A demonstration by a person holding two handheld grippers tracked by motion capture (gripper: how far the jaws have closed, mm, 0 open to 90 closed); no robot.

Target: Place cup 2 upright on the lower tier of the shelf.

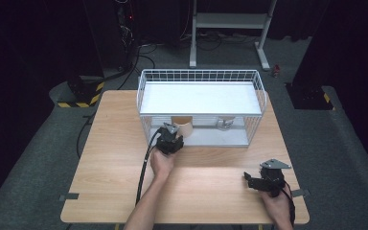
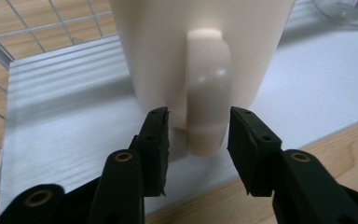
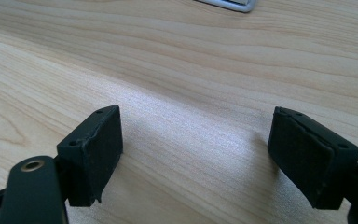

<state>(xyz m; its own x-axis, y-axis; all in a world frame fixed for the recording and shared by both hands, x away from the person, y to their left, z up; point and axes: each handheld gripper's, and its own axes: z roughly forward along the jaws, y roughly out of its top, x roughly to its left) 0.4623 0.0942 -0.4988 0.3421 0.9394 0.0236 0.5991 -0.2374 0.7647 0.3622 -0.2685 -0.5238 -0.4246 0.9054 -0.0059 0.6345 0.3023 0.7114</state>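
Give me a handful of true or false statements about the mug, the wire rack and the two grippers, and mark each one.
1. The cream mug stands on the lower shelf of the white wire rack. True.
2. The left gripper has the mug's handle between its jaws, with small gaps at the pads. True.
3. The right gripper holds a spoon. False: its jaws stand wide open over the bare wooden table, with nothing between them.
4. The mug lies tipped on its side. False: it stands upright, handle facing the left gripper.
5. A clear glass item sits on the same shelf as the mug. True.
6. The rack's upper shelf carries a stack of plates. False: it is bare.
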